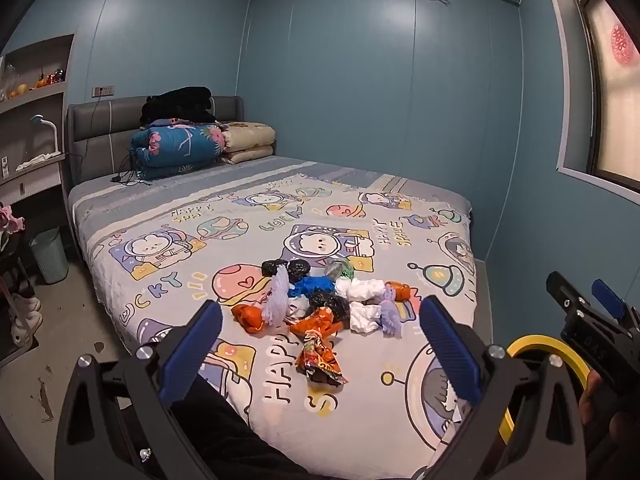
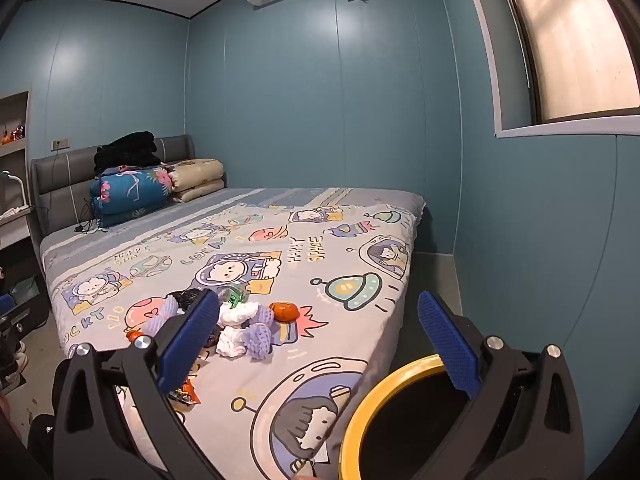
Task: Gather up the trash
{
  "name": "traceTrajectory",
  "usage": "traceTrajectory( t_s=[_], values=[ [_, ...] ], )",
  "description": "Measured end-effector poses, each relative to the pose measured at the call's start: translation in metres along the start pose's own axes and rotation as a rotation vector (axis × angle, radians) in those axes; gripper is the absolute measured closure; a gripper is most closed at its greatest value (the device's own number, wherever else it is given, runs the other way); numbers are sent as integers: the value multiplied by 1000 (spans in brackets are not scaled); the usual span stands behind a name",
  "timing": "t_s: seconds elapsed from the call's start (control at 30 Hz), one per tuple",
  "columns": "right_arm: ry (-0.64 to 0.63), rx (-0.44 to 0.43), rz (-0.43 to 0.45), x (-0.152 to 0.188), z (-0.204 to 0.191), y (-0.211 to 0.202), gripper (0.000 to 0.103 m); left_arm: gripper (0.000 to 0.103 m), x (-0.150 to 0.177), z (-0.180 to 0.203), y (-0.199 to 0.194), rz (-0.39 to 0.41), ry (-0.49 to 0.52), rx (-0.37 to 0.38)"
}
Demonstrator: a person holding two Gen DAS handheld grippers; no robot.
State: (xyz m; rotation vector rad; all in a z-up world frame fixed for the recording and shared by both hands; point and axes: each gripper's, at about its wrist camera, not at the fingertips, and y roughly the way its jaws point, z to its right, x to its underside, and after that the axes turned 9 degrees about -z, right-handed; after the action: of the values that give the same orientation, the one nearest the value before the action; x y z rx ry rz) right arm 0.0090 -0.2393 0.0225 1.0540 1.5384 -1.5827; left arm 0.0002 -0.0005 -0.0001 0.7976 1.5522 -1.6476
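Note:
A heap of trash (image 1: 324,304) lies on the cartoon-print bed sheet (image 1: 168,280): orange wrappers, black and blue bags, white crumpled tissues, purple foam nets. The heap also shows in the right wrist view (image 2: 244,324). My left gripper (image 1: 320,344) is open and empty, held above the bed's foot end just short of the heap. My right gripper (image 2: 318,340) is open and empty, to the right of the heap. It shows at the right edge of the left wrist view (image 1: 580,304). A yellow-rimmed black bin (image 2: 400,412) stands below it by the bed corner.
Folded quilts (image 1: 180,148) and a black garment (image 1: 178,104) lie at the headboard. A teal basket (image 1: 50,254) and slippers (image 1: 24,316) stand on the floor left of the bed. Shelves line the left wall. A window (image 2: 576,40) is on the right wall.

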Motion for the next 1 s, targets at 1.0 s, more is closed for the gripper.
traceTrajectory(
  t_s=[1.0],
  values=[
    [5,-1,-2,1,2,0,8,8,3,0,-2,-3,-4,5]
  ],
)
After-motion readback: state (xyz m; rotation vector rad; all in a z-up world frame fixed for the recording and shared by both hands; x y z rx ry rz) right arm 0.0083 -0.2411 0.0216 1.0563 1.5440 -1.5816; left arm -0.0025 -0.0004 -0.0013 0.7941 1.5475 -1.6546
